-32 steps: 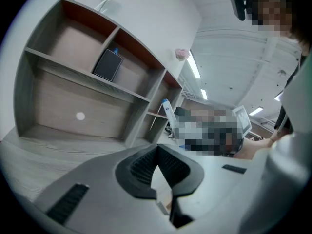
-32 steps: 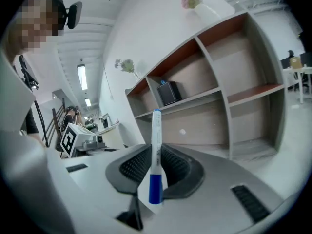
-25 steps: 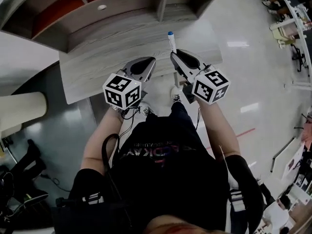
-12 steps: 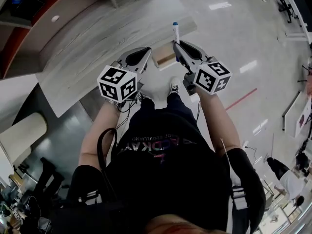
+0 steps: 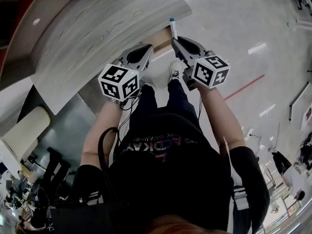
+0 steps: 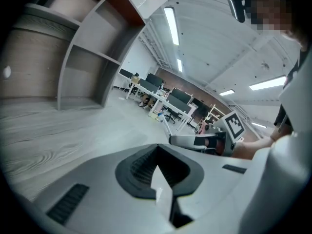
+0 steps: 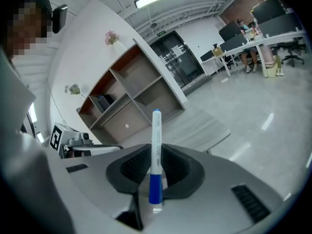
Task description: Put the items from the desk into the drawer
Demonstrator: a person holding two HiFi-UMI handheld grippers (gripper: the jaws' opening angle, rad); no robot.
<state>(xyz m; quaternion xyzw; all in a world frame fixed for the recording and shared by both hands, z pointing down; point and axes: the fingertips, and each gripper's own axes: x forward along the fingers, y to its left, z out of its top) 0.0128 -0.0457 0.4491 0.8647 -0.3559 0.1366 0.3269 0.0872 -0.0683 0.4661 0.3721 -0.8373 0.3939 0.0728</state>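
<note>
Two hand-held grippers are held side by side in front of the person's torso, forearms extended, both pointing forward and somewhat downward toward the near edge of the table (image 5: 97,38).

The left hand-held gripper (image 5: 146,51) has its jaws brought together with nothing between them. The right hand-held gripper (image 5: 176,43) is clamped on a marker pen (image 5: 172,28), with the pads pressing the barrel on both sides.

Both hands are concealed beneath the marker cubes (image 5: 119,84), so only the forearms show. A pale wooden panel (image 5: 160,35) sits below the table's edge between the two grippers. It is largely covered by them, and whether it is the drawer cannot be determined. The shelf unit (image 7: 126,96) is cut off at the frame edge in the head view.

The pen's long axis runs in line with the right gripper. Its white barrel projects forward past the jaws and ends in a blue tip, out over the floor (image 5: 234,23) just off the table's corner. A blue section lies back at the jaws.
</note>
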